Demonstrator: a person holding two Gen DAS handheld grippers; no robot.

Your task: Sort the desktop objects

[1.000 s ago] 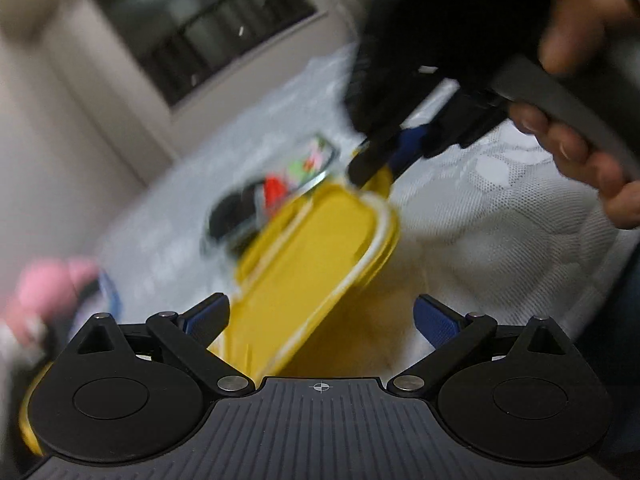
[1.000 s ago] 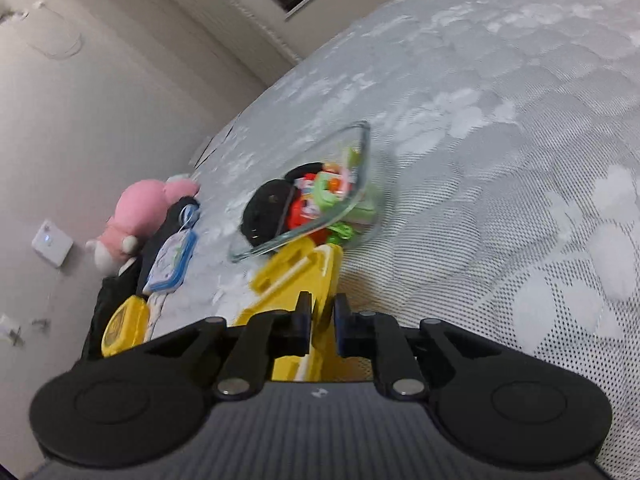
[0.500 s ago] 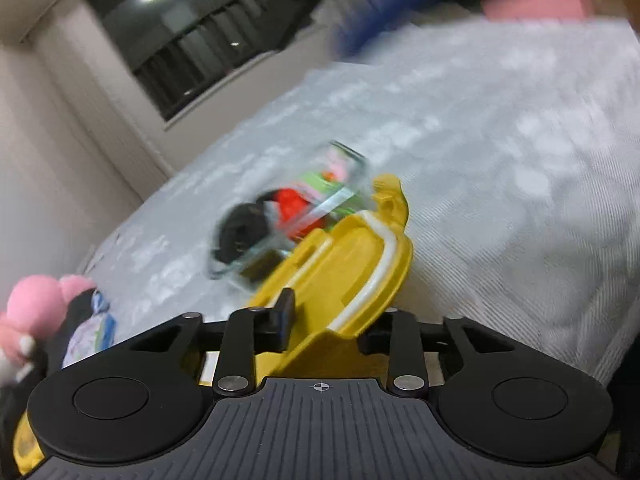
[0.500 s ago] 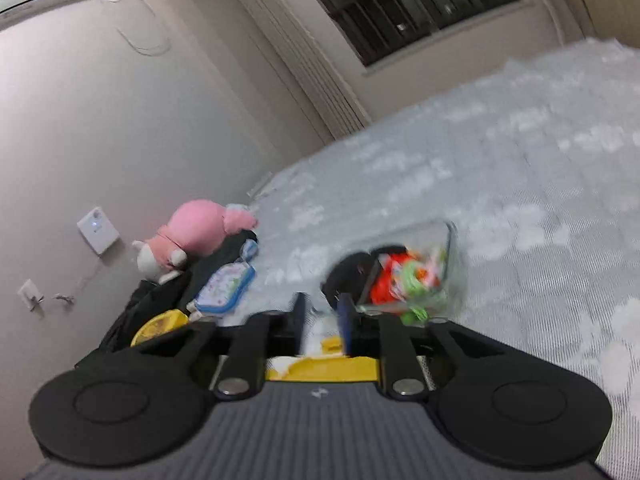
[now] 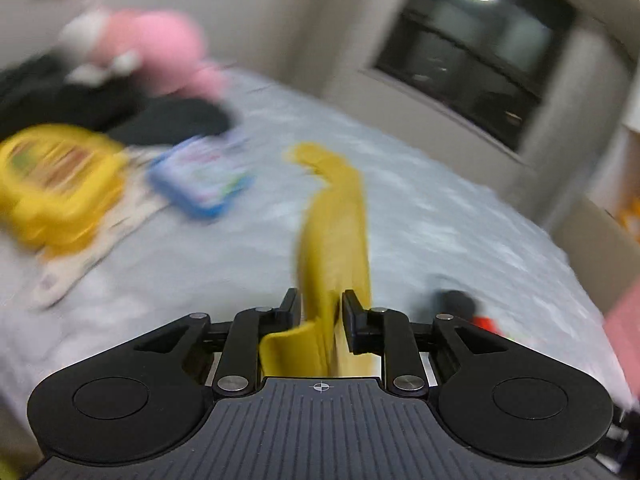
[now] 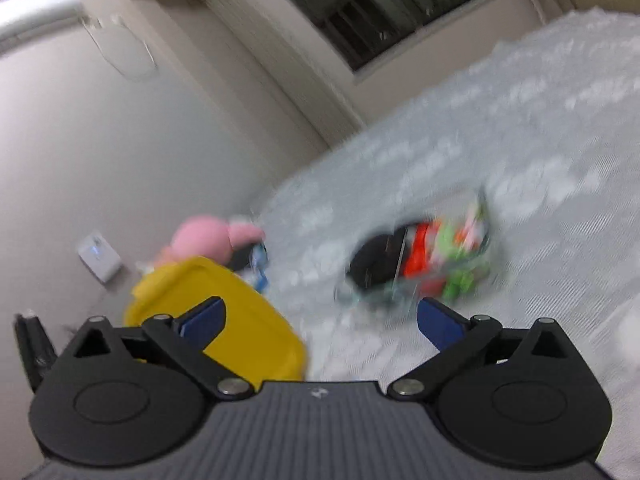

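My left gripper (image 5: 319, 308) is shut on the edge of a yellow plastic lid (image 5: 336, 232) and holds it on edge above the pale patterned bedspread (image 5: 440, 216). The same lid (image 6: 224, 312) shows low left in the right wrist view, beside the left finger. My right gripper (image 6: 320, 320) is open and empty. Ahead of it a clear glass container (image 6: 436, 256) holds red, green and black items; it also shows in the left wrist view (image 5: 464, 308), low right. Both views are blurred.
A pink plush toy (image 5: 160, 48) lies on dark cloth (image 5: 172, 120) at the far left. A blue-rimmed case (image 5: 200, 184) and a yellow box (image 5: 56, 184) lie near it. A wall with a window (image 6: 380, 12) is behind.
My right gripper has opened and let go of the yellow lid. My left gripper has closed on it and swung it left, away from the glass container, turning it on edge.
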